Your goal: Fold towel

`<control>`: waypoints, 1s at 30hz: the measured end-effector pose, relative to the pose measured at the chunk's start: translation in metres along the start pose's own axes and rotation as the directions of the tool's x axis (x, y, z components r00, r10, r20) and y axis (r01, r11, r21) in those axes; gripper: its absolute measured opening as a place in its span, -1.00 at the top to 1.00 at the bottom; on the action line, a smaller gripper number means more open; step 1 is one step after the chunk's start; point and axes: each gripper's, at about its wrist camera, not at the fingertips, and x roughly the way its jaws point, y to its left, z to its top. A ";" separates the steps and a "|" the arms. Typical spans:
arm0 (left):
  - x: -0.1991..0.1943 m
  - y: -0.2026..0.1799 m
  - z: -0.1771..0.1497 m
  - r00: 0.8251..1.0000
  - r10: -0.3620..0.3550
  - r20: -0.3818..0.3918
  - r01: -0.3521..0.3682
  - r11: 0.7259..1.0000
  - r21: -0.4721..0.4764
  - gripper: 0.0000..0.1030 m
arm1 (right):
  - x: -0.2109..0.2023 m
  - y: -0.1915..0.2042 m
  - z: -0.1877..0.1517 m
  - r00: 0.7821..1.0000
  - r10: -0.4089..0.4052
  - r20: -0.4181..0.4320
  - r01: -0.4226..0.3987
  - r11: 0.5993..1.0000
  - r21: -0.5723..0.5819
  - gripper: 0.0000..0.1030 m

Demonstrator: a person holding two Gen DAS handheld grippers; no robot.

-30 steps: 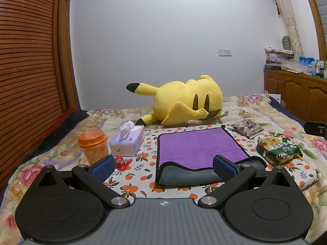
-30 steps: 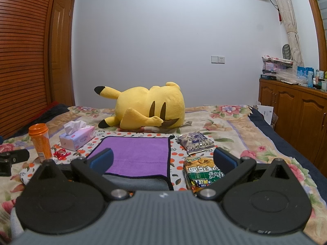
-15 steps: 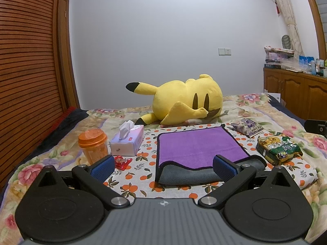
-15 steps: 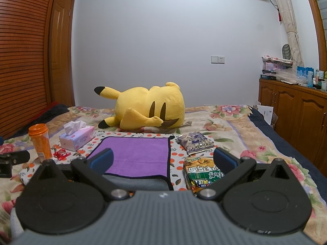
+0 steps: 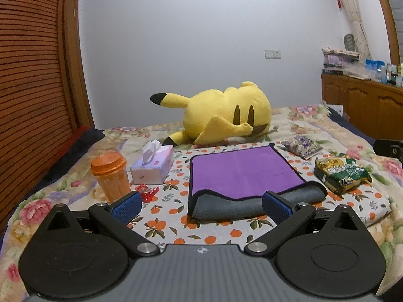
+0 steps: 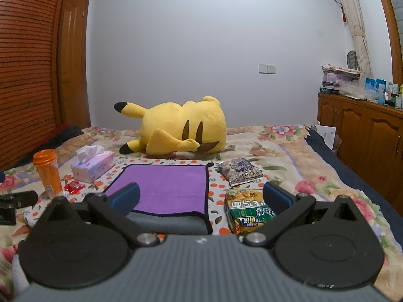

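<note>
A purple towel [image 5: 241,171] with a grey underside and black trim lies on an orange-print cloth on the bed, its near edge folded so the grey side shows. It also shows in the right wrist view [image 6: 166,186]. My left gripper [image 5: 200,205] is open and empty, just short of the towel's near edge. My right gripper [image 6: 200,196] is open and empty, above the towel's near right corner and a snack bag.
A yellow plush toy [image 5: 226,115] lies behind the towel. An orange cup [image 5: 110,176], a tissue box [image 5: 153,166] and a red wrapper [image 5: 147,191] sit left of it. A green snack bag [image 5: 340,176] and a purple packet [image 5: 302,147] sit right. A wooden cabinet [image 6: 365,125] stands right.
</note>
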 end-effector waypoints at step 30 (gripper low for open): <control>0.048 -0.010 0.000 0.993 -0.026 -0.112 0.032 0.998 0.054 -1.00 | 0.040 0.012 -0.008 0.992 0.018 -0.121 -0.023 0.999 -0.036 -1.00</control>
